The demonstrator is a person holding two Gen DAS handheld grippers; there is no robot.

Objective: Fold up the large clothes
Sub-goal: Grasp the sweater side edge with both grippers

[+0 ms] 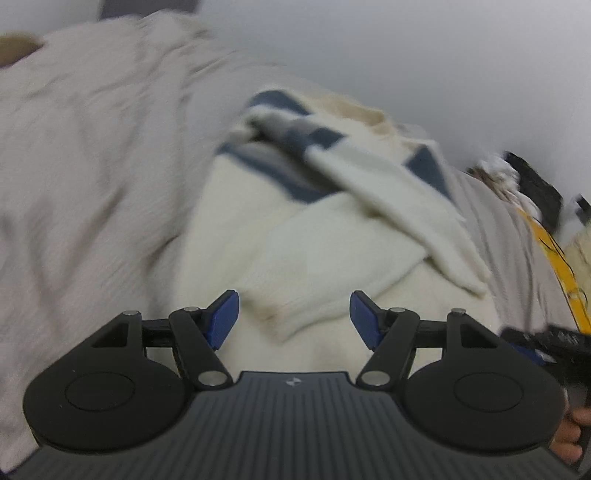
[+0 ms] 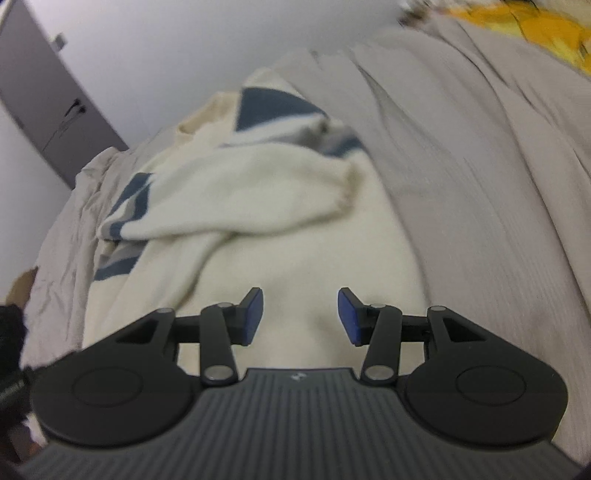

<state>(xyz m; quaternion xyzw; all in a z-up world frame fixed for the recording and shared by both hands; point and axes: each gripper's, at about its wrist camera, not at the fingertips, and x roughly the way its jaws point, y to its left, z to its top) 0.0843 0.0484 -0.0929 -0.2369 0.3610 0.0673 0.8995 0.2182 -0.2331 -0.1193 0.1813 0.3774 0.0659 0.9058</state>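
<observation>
Nearest the lens, the left gripper [image 1: 294,318] hung with its 2 blue pads spread wide and nothing between them, just above the near part of the cream sweater [image 1: 317,258]. The right gripper [image 2: 300,316] was likewise spread and empty, poised over the sweater's plain lower body [image 2: 295,266]. The sweater lay on a bed covered by a pale grey sheet [image 2: 480,166], its 2 sleeves drawn across the chest: in the right wrist view 1 sleeve [image 2: 240,199] crossed the body, its cuff ending near the right edge, and blue and grey stripes [image 2: 273,110] showed toward the collar farther off. Judging by this, the sleeve fold looked done and the step in hand was the body fold; the next move probably called for each gripper to drop to a corner of the hem nearest the cameras, pinch through both layers and carry it up toward the collar without dragging the sleeves loose. Beyond the sweater, something yellow [image 2: 524,26] lay at the bed's far side, blurred beyond naming. No container was visible in either view.
</observation>
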